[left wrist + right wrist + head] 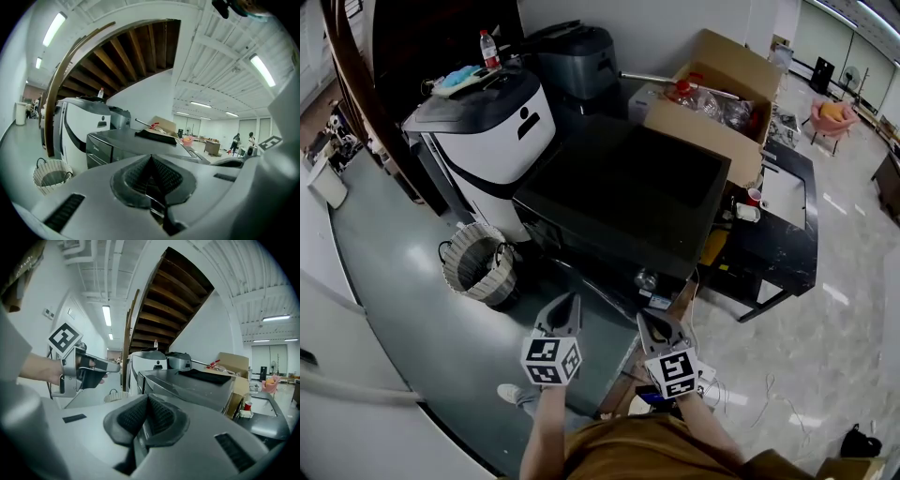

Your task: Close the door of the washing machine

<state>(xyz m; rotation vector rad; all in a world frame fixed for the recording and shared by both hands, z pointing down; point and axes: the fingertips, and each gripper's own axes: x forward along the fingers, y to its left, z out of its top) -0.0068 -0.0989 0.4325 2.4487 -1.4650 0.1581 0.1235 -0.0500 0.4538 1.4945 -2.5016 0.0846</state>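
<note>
The dark, box-shaped washing machine stands beside a white-and-grey rounded appliance, and its flat top lies level, with no door seen standing open in any view. The left gripper and the right gripper hover side by side, short of the machine's near corner, each with its jaws pressed together on nothing. The closing looks either finished or not begun, so the next move calls for checking the hidden front face and pushing home any door left ajar.
</note>
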